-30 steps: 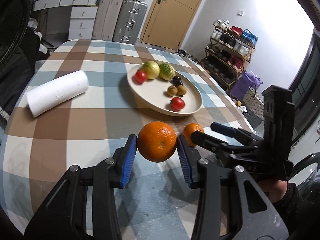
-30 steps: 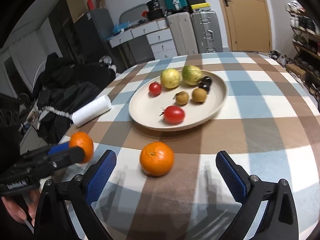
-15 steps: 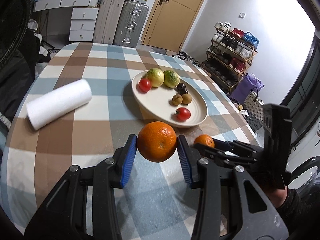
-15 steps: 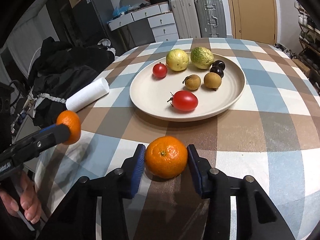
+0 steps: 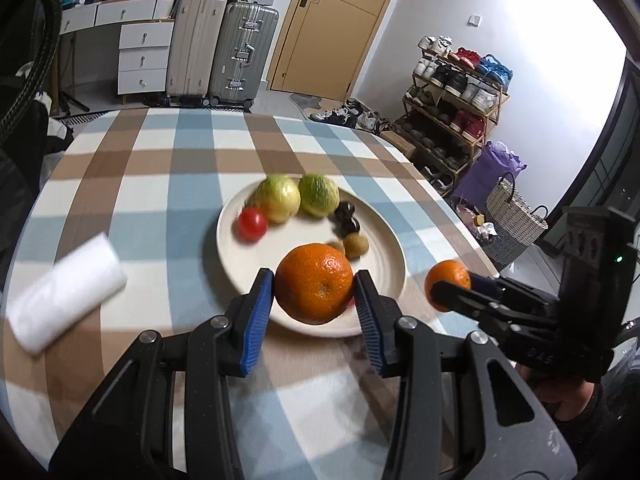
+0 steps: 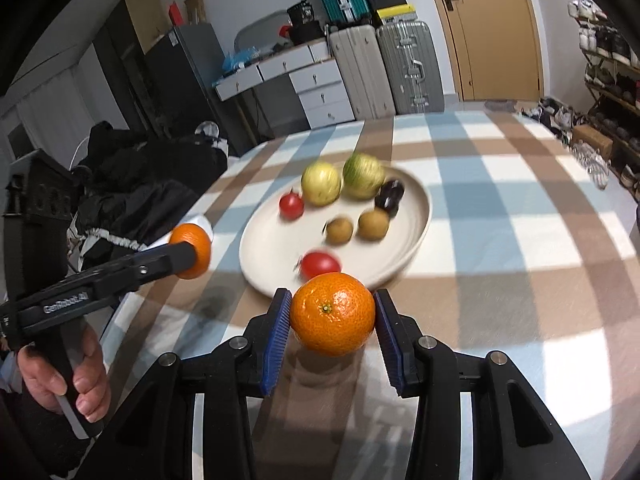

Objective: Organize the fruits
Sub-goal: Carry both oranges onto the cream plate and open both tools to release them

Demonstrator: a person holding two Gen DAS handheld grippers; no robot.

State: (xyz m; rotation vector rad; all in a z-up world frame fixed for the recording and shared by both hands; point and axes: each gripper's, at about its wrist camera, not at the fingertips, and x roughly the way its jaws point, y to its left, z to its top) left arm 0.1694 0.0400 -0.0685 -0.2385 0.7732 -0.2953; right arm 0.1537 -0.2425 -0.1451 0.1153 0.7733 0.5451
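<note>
Above tablecloth point(image 5: 132, 184): both grippers orange-laden.

Table point(image 5: 132, 168), rounded edge, covered by checked cloth: blue, brown, cream squares. Directly on cloth: cream shallow plate point(image 5: 384, 236) near middle; white paper-towel roll point(image 5: 64, 300) lying on its side, well left of plate in left wrist view, near table edge. In right wrist view, only the roll's end shows. Plate carries assorted fruit, blurred. Rest of cloth bare, shadows across near part.
</note>
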